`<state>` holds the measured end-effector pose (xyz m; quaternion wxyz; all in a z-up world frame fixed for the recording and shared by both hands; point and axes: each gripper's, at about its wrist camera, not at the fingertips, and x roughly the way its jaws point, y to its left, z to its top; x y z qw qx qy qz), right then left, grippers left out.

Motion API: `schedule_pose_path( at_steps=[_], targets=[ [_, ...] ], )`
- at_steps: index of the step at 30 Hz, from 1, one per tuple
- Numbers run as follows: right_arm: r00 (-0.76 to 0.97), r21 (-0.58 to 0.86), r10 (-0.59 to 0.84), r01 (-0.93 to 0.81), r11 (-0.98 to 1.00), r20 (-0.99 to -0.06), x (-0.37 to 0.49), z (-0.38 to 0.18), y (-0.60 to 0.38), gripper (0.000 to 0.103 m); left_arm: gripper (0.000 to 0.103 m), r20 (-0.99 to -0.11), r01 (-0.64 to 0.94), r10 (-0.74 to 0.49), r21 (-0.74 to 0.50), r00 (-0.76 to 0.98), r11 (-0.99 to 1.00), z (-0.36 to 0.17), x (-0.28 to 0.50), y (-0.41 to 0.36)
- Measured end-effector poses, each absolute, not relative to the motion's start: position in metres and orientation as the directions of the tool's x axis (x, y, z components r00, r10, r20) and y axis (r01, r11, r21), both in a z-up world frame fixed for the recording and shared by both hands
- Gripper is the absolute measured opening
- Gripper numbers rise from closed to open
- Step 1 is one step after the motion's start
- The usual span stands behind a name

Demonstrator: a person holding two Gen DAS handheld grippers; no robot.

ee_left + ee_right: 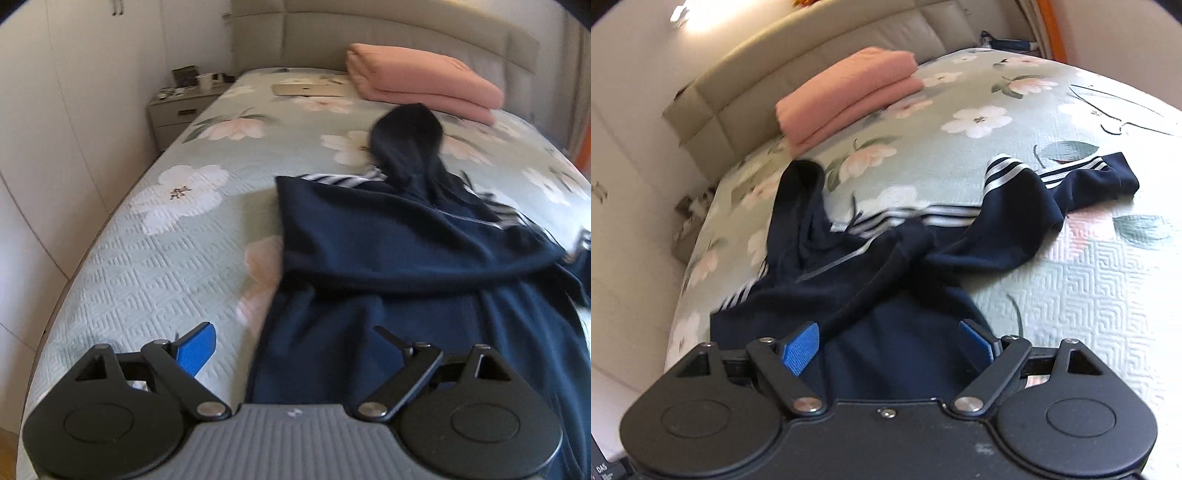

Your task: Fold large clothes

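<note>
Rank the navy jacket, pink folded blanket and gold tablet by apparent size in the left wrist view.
1. navy jacket, much the largest, though nearest the camera.
2. pink folded blanket.
3. gold tablet, smallest; it lies about as far away as the blanket, so that order holds.

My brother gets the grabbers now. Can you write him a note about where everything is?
Left hand-held gripper: open, holding nothing, over the near left edge of the navy hoodie.
Right hand-held gripper: open, empty, above the hoodie's near part.
The hoodie lies on the floral bedspread, hood toward the headboard. One sleeve is laid across the body; the striped sleeve sprawls out to the right.
A pink folded blanket sits by the headboard.
Left to do: bring in the striped sleeve, then fold the body.
</note>
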<state>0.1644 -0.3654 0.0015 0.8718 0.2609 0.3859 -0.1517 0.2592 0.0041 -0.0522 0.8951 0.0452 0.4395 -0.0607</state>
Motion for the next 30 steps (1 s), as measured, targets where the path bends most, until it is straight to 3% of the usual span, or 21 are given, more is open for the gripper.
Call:
schedule_pose_path(
  at_steps=[3,8,12,17,21,25,27,30],
  targets=[
    [0.649,0.284,-0.069,0.422,0.861,-0.757,0.152,0.017,-0.34,0.099,0.091,-0.789,0.175,-0.082,0.033,0.609,0.984,-0.039,0.238,-0.001],
    [0.659,0.323,0.008,0.358,0.876,-0.752,0.125,0.037,-0.34,0.099,0.091,-0.785,0.145,-0.082,0.01,0.614,0.989,-0.011,0.211,-0.009],
    [0.651,0.401,0.1,0.333,0.853,-0.752,0.111,0.045,-0.372,0.099,0.091,-0.77,0.114,-0.016,0.074,0.638,0.991,0.007,0.192,-0.04],
    [0.669,0.467,0.166,0.299,0.832,-0.725,0.117,0.043,-0.434,0.101,0.092,-0.772,0.023,-0.004,0.013,0.635,1.0,0.018,0.192,-0.072],
    [0.661,0.522,0.197,0.338,0.783,-0.724,0.148,-0.008,-0.489,0.101,0.095,-0.728,-0.002,0.043,0.057,0.684,0.998,0.006,0.217,-0.112],
    [0.723,0.681,0.241,0.406,0.61,-0.647,0.173,-0.084,-0.545,0.101,0.095,-0.665,0.029,0.059,0.12,0.745,0.992,-0.024,0.257,-0.155],
    [0.708,0.699,0.258,0.444,0.561,-0.657,0.197,-0.12,-0.555,0.095,0.095,-0.647,0.021,0.053,0.107,0.761,0.994,-0.042,0.281,-0.172],
    [0.756,0.74,0.263,0.397,0.543,-0.599,0.224,-0.158,-0.557,0.095,0.088,-0.631,0.022,-0.002,0.025,0.776,0.999,-0.074,0.311,-0.196]
  ],
)
